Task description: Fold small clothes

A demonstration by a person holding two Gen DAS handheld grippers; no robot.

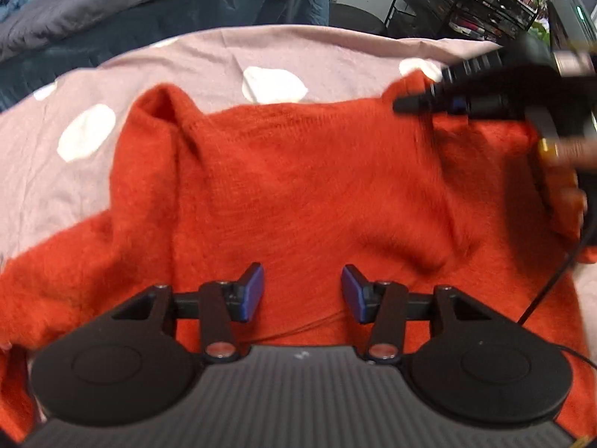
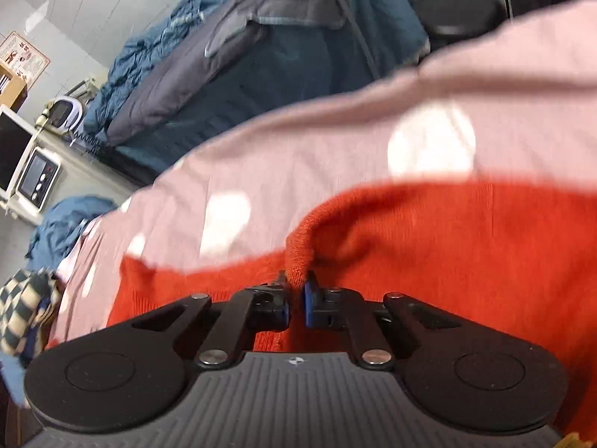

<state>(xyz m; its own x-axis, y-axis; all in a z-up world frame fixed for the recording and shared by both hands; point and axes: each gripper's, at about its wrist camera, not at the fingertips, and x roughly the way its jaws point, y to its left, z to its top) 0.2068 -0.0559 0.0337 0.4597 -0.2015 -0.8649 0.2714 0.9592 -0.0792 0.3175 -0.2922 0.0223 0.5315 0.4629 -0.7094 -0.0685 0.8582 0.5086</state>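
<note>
An orange-red knit sweater (image 1: 298,186) lies spread on a pink sheet with white dots (image 1: 224,56). My left gripper (image 1: 302,291) is open and empty, its blue pads just above the sweater's near middle. My right gripper (image 2: 297,291) is shut on a ribbed edge of the sweater (image 2: 298,250) and lifts a fold of it. In the left wrist view the right gripper (image 1: 403,106) shows blurred at the sweater's far right corner, held by a hand (image 1: 563,171).
A bed with grey and blue bedding (image 2: 224,63) stands beyond the pink sheet. A black wire rack (image 1: 477,3) is at the back right. A checked cloth (image 2: 26,310) and blue clothes (image 2: 63,224) lie at the left. A black cable (image 1: 548,283) trails over the sweater.
</note>
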